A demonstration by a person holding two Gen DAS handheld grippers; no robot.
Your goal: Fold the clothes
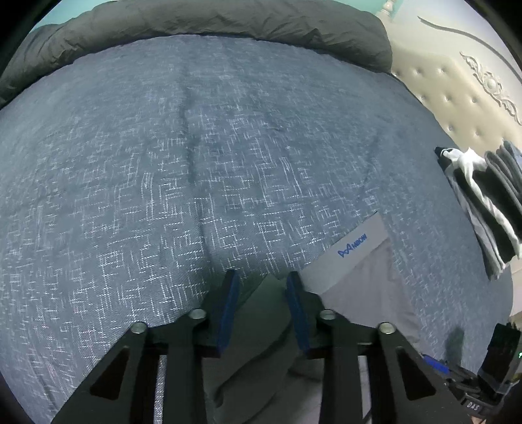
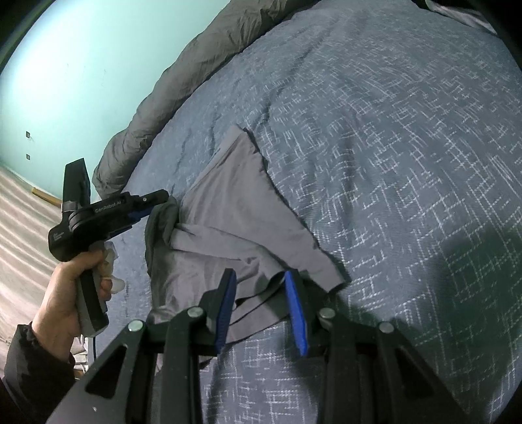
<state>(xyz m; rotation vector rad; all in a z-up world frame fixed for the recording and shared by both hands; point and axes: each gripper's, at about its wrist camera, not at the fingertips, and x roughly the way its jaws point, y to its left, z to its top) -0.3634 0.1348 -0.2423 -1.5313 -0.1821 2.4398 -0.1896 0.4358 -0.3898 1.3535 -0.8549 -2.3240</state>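
Grey shorts lie crumpled on the blue bed cover | my left gripper pinches their 9 o'clock edge | my right gripper straddles the 6 o'clock hem, jaws spread | folded clothes at 3 o'clock.

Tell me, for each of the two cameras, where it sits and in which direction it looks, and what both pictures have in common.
Left wrist view: sits on the left gripper, looks steeply down its fingers at the grey garment on the blue bedspread; only its own blue pads show.
Right wrist view: sits on the right gripper, looks down across the garment; shows the left gripper pinching bunched cloth, and the person's left hand and dark sleeve.
Shared: the garment, bedspread, rolled grey quilt.
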